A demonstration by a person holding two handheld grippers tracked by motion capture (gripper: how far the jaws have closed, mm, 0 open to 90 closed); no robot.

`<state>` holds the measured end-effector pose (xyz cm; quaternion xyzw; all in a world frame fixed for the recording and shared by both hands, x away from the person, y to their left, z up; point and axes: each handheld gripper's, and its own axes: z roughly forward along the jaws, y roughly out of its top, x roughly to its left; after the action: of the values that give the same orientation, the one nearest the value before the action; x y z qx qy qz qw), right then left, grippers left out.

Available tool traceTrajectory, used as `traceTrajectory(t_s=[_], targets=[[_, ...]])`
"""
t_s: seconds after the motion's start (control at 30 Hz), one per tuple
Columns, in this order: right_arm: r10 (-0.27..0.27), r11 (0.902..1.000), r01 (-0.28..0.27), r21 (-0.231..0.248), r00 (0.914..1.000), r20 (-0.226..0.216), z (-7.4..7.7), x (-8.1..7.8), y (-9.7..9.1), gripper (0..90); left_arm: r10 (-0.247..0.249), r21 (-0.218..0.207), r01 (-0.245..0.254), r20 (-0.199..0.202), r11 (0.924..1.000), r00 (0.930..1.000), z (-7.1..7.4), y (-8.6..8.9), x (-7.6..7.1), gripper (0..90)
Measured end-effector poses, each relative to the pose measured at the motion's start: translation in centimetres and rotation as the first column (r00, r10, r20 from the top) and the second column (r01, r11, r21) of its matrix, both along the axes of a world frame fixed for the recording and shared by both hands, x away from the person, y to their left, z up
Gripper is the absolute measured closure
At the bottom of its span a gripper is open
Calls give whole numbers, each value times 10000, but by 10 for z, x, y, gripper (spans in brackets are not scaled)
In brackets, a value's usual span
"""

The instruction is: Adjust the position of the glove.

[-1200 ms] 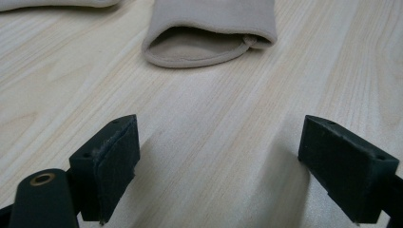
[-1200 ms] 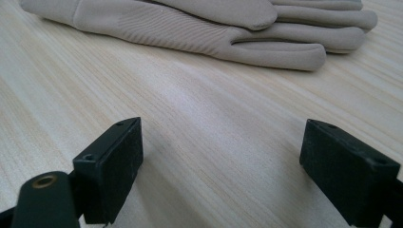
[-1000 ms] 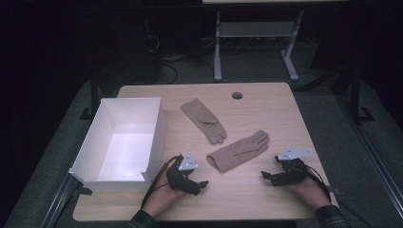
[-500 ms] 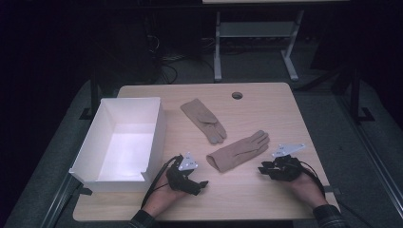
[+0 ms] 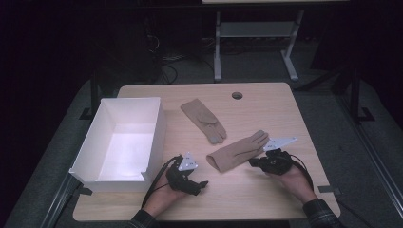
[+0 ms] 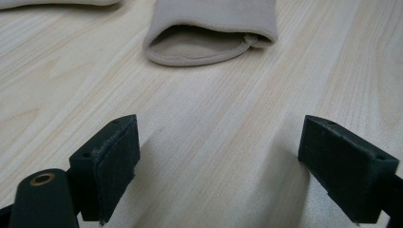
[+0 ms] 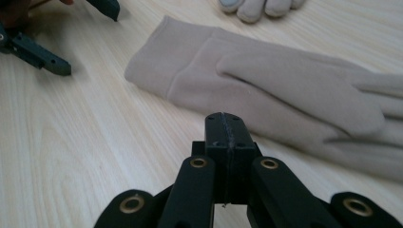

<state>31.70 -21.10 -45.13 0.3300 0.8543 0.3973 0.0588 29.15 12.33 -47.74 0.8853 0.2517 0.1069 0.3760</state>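
Lying between the wide-open left tool [image 5: 202, 184] and the empty, just-closed right tool [image 5: 252, 163], the near glove [image 5: 236, 153] had a white box [image 5: 157, 130] left and a second glove [image 5: 204, 118] beyond.

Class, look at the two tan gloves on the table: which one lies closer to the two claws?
The near glove, lying slantwise between the left claw and right claw. The other glove lies farther back, toward the table's middle.

White box [image 5: 157, 124] at table [image 5: 266, 199] left; second glove [image 5: 203, 118] farther back; round hole [image 5: 237, 95]
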Motion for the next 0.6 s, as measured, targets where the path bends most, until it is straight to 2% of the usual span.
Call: traceTrajectory(t_s=[0.6], targets=[[1011, 9949, -1012, 42, 9948, 142, 3, 19, 62, 899, -65, 78, 64, 31, 9999, 10000, 0, 0, 0, 131]])
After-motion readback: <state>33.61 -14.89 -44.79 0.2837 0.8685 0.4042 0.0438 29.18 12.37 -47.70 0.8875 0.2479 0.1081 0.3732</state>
